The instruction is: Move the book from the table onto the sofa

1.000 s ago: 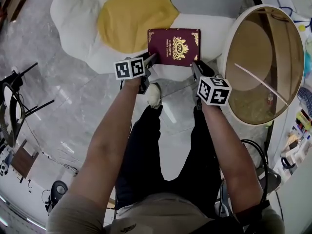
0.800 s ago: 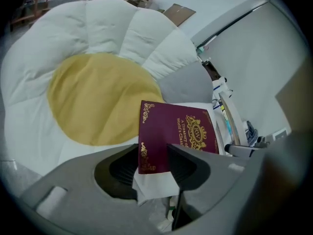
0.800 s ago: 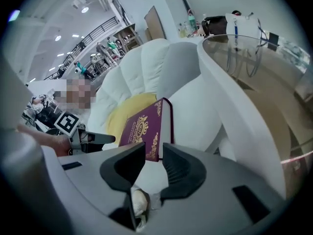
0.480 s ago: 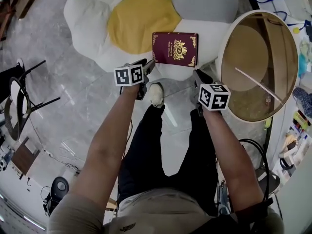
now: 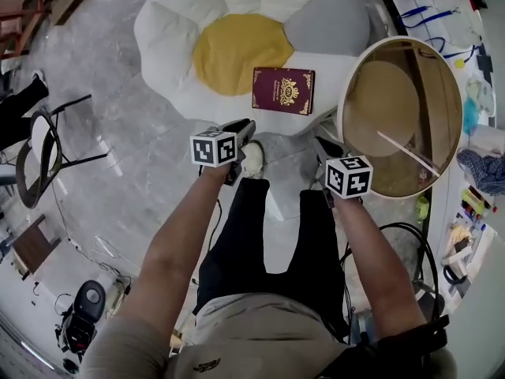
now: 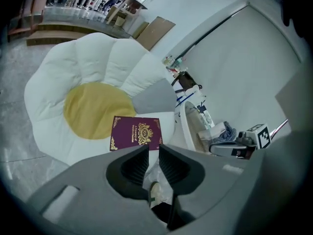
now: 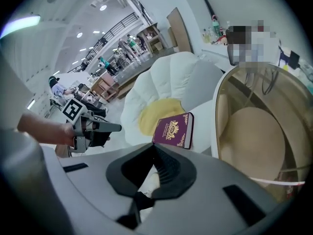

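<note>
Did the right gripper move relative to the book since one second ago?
Yes. The right gripper drew back toward the person: its tips were at the near right corner of the book, and now stand clear of it.

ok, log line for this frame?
book: flat on sofa, ungripped | left gripper: jaws closing, empty | right gripper: jaws shut, empty | task: book placed

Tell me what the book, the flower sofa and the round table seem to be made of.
Book: matte maroon cover with gold print, flat and stiff; likely card or leatherette.
Sofa: soft fabric over padding, puffed white petals with seams, yellow centre.
Table: brown-tinted see-through top, likely glass, glossy with reflections; white rim of unclear material.
</note>
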{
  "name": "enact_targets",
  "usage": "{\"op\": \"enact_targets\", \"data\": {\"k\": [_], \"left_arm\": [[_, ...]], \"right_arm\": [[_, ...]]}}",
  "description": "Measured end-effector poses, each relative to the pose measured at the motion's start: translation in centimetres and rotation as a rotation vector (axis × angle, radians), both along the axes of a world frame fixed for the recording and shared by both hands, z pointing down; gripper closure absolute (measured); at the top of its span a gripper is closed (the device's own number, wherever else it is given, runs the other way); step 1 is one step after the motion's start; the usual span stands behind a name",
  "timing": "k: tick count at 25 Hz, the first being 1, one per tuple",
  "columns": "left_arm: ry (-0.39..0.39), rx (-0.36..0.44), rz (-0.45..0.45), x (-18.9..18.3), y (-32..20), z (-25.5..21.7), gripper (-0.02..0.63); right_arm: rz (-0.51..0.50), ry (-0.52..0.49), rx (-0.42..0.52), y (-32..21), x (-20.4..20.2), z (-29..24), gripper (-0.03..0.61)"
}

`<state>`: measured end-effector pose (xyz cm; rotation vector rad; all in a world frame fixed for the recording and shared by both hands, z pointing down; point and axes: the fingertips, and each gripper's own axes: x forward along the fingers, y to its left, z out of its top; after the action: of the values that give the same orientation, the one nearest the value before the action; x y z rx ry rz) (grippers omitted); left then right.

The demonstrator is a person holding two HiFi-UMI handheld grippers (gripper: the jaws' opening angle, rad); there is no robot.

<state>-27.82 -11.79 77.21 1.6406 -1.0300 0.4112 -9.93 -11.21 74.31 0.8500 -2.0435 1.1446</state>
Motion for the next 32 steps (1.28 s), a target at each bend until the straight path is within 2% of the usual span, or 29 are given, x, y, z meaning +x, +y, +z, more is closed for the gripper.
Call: {"op": "enact_targets", "data": {"k": [5,12,19,25,32], "left_arm": [[0.031,0.047,-0.016,1.8,1.4,-6.1,0.604],[0.046,0.107,0.052,6.5,4.4,-16.0,0.606],[-0.004,0.241,0.216,11.9,7.1,-26.2,0.606],[-0.008,0.315,0.263,15.8,10.3,-33.9,0.606],[-0.028,0.408,0.271,19.1,12.8,-41.3,0.606]], "right_arm": [[-0.077,-0.031,0.043,1.9,1.2,-5.1,0.565],[-0.151,-0.068,0.089,4.6,4.4,-13.1,0.565],[-0.269,-0.104,0.168,6.0,5.9,-21.0,0.565],[-0.385,-0.136,0.23,8.2,7.2,-27.3,0.565],[-0.437,-0.152,0.303,9.8,9.7,-32.7,0.565]]}}
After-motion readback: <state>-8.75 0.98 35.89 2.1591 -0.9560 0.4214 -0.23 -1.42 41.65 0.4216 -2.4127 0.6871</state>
